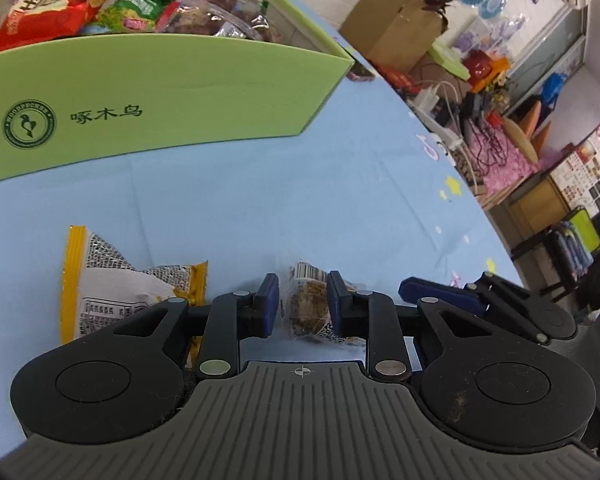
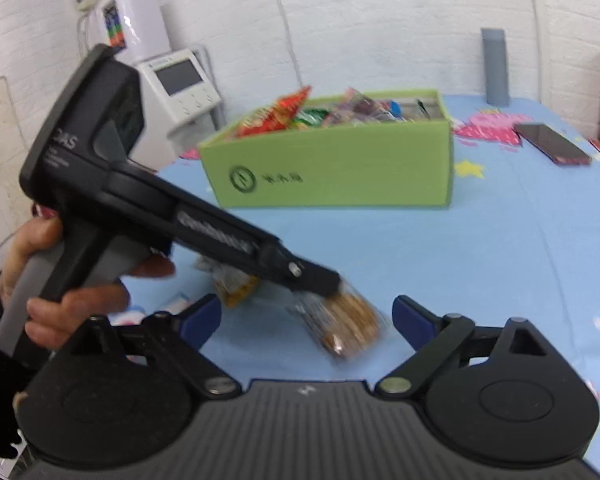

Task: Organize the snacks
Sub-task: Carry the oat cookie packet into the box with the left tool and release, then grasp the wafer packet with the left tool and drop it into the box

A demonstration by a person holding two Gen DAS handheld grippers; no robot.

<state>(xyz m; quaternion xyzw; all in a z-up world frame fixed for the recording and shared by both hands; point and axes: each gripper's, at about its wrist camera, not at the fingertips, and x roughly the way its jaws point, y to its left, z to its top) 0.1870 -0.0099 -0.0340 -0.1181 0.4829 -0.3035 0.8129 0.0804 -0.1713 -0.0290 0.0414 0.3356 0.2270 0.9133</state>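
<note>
1. Spreading under everything is a worktop (image 1: pixel 260 200) covered in a light blue cloth printed with stars and cartoon figures; it serves as the sorting area, so loose snacks lie on it in the open where a tool can reach them.

2. Standing at the far side of the worktop is a green box (image 1: pixel 160 100), open at the top. It already holds a red bag (image 1: pixel 56 0), a green packet (image 1: pixel 140 4) and a clear bag of dark snacks (image 1: pixel 220 4), piled loosely, which suggests it is the collecting place for the task.

3. Held in a person's hand (image 2: pixel 60 284), the left tool (image 1: pixel 303 306) reaches down to the worktop, well short of the box. Its blue pads (image 1: pixel 269 308) are clenched on a small clear-wrapped brown snack (image 1: pixel 306 308), one pad on each side, likely so it can be carried to the box. The right wrist view shows this snack blurred at the tool's tip.

4. Waiting just beside it, the right tool (image 2: pixel 306 316) is released, its pads wide apart with nothing pressed between them.

5. Lying flat on the worktop, just left of the gripped snack, is a yellow-edged white packet (image 1: pixel 112 292), not yet collected.

6. Resting far off by the worktop's edge is a dark phone (image 2: pixel 552 144), outside the task.
</note>
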